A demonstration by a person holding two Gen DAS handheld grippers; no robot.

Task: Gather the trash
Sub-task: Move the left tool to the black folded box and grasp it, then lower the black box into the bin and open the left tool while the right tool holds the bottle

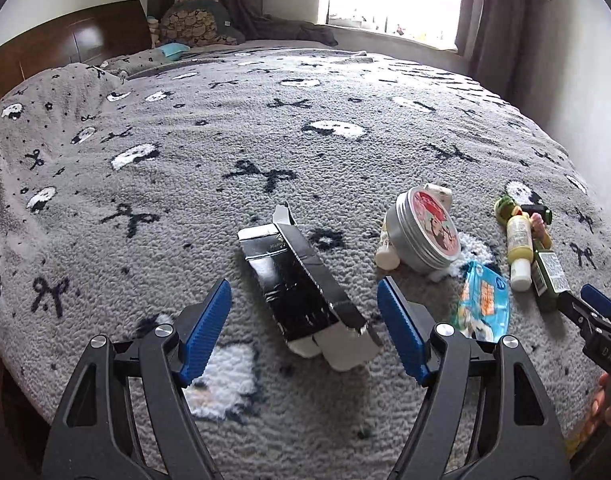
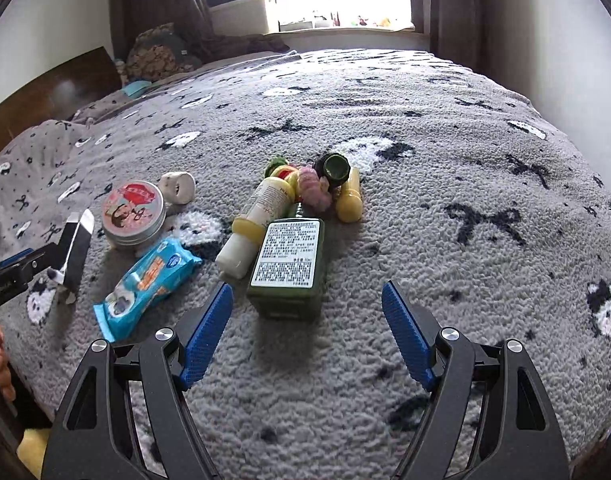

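Note:
A torn black cardboard box [image 1: 305,288] lies on the grey blanket, its near end between the open blue fingers of my left gripper [image 1: 303,328]. To its right lie a round tin [image 1: 423,232], a blue wrapper [image 1: 483,300], a yellow-white bottle [image 1: 519,248] and a green bottle [image 1: 549,280]. My right gripper [image 2: 307,328] is open, just short of the green bottle [image 2: 289,264]. The blue wrapper [image 2: 145,284], tin [image 2: 131,212], yellow-white bottle [image 2: 257,224], a pink hair tie [image 2: 313,188] and a yellow tube [image 2: 351,196] lie around it.
The bed's blanket [image 1: 265,128] stretches far back to a wooden headboard [image 1: 65,48] and pillows at the left. A window sill and curtains [image 2: 345,28] stand behind the bed. A small white roll [image 2: 179,188] lies by the tin. The bed's near edge drops off at the lower left.

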